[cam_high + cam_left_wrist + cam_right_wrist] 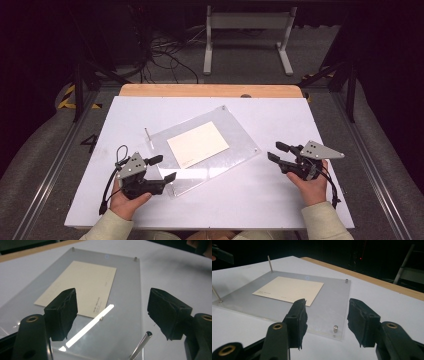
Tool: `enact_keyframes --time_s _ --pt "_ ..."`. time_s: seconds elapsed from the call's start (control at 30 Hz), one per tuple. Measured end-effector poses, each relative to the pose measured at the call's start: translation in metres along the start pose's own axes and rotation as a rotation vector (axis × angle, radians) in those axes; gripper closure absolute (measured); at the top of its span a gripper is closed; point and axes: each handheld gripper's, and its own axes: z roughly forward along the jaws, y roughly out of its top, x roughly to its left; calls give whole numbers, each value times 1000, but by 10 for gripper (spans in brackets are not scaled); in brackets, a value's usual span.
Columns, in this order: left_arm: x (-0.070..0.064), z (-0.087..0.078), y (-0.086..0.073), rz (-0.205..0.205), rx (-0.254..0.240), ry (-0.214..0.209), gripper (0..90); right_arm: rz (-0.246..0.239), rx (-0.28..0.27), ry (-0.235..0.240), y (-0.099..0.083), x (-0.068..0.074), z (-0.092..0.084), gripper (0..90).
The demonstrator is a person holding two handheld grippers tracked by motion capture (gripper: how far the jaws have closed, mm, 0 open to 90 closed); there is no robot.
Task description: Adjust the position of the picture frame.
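A clear acrylic plate (220, 155) lies at an angle in the middle of the white table, with a cream card (198, 144) flat on it. A thin metal pin (148, 136) stands upright at the plate's left corner. My left gripper (164, 168) hovers at the plate's near-left corner, open with nothing between its pads. In the left gripper view the card (82, 287) lies ahead and a pin (142, 345) rises between the jaws. My right gripper (276, 151) sits just right of the plate, open and empty, facing a corner stud (335, 328).
The white table (280, 120) has a wooden strip (210, 90) along its far edge. Short studs (346, 280) mark the plate's right corners, and two tall pins (270, 263) stand on its far side in the right gripper view. Cables and a white stand lie beyond on the floor.
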Motion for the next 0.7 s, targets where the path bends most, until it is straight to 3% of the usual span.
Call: enact_keyframes --time_s 0.03,0.17,0.23,0.33,0.43,0.57,0.7 --pt "-1 2 -1 9 19 -28 260 1 1 5 0 0 1 481" --pt "-6 6 -2 29 60 -56 275 3 1 11 0 1 1 481" --pt "-8 9 -4 49 109 -56 314 3 6 16 -1 2 2 481" --pt "-10 10 -5 51 135 -62 355 -2 10 21 -1 3 3 480" --pt "-8 11 -6 53 178 -85 475 -4 16 29 -2 4 5 480" --pt "-8 13 -9 25 248 -128 647 -3 22 35 -3 5 6 481" --pt "-10 14 -8 29 283 -173 808 -3 29 38 -3 6 8 481"
